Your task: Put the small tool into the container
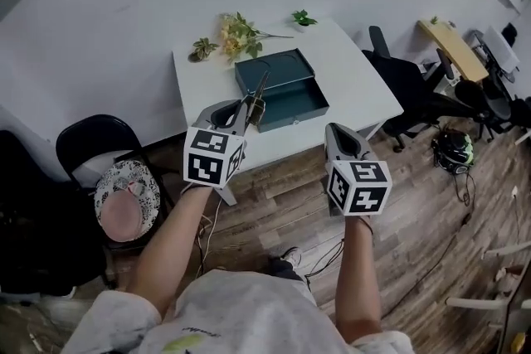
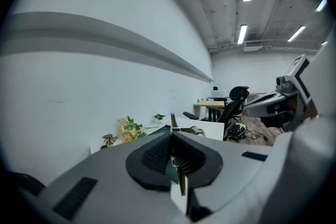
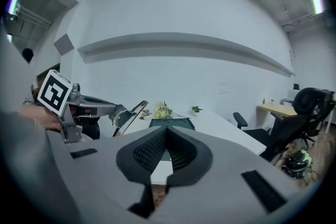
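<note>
A dark teal metal box (image 1: 282, 91) lies open on the white table (image 1: 348, 66), its lid tipped back. My left gripper (image 1: 245, 105) hovers at the table's front edge, just left of the box, shut on a thin flat small tool (image 1: 257, 95) that sticks out past its tips toward the box. In the left gripper view the tool (image 2: 177, 168) shows edge-on between the closed pads of the left gripper (image 2: 173, 136). My right gripper (image 1: 340, 131) is over the floor just in front of the table, shut and empty. The right gripper view shows the right gripper (image 3: 166, 131), the box (image 3: 171, 123) and the tool (image 3: 131, 115).
Yellow flowers (image 1: 239, 33) and a small green plant (image 1: 303, 17) lie at the table's back edge. A black chair (image 1: 95, 141) with a patterned round item (image 1: 126, 199) stands at the left. Office chairs (image 1: 406, 87), a helmet (image 1: 452, 149) and cables sit at the right.
</note>
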Demonstrator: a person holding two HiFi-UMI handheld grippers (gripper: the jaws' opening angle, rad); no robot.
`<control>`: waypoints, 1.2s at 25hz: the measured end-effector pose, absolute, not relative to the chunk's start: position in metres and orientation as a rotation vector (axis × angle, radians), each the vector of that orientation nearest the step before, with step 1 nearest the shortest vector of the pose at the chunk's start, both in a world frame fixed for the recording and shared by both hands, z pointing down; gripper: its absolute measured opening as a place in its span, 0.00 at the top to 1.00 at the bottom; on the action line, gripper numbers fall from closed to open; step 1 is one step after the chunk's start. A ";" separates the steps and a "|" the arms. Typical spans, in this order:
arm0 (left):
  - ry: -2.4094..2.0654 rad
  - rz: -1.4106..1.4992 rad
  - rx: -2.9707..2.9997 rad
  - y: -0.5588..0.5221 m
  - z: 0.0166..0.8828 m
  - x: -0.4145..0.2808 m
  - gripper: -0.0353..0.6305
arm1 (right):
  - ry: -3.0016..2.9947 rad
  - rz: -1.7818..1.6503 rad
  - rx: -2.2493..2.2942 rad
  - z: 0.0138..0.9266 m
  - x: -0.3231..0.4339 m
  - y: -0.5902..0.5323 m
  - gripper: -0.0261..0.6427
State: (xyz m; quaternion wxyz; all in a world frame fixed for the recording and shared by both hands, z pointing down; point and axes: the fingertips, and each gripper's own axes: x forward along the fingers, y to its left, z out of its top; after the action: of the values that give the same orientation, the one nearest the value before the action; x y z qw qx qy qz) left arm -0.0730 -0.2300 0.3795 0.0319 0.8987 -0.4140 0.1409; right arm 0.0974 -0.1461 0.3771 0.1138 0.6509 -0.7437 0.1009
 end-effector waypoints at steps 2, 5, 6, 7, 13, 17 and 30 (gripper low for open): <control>-1.330 0.441 2.736 -0.233 0.379 -0.071 0.94 | -2.225 0.296 1.861 0.377 0.102 -0.159 0.95; -1.407 0.452 2.686 -0.235 0.377 -0.074 0.94 | -2.286 0.296 1.798 0.376 0.106 -0.174 0.95; -1.430 0.456 2.673 -0.235 0.377 -0.075 0.94 | -2.303 0.294 1.779 0.375 0.106 -0.178 0.95; -1.453 0.458 2.660 -0.236 0.376 -0.076 0.94 | -2.319 0.292 1.760 0.375 0.107 -0.182 0.95; -1.563 0.451 2.590 -0.236 0.373 -0.077 0.94 | -2.389 0.278 1.669 0.374 0.113 -0.196 0.95; -1.602 0.450 2.556 -0.235 0.375 -0.069 0.94 | -2.411 0.274 1.629 0.377 0.123 -0.199 0.95; -1.660 0.447 2.518 -0.234 0.370 -0.035 0.94 | -2.442 0.295 1.605 0.382 0.167 -0.199 0.95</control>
State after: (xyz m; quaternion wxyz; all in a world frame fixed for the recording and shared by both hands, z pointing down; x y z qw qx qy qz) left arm -0.0353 -0.2343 0.3701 0.0464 0.8250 -0.5438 0.1464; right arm 0.1671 -0.1991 0.3821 0.1020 0.5435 -0.8272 0.0999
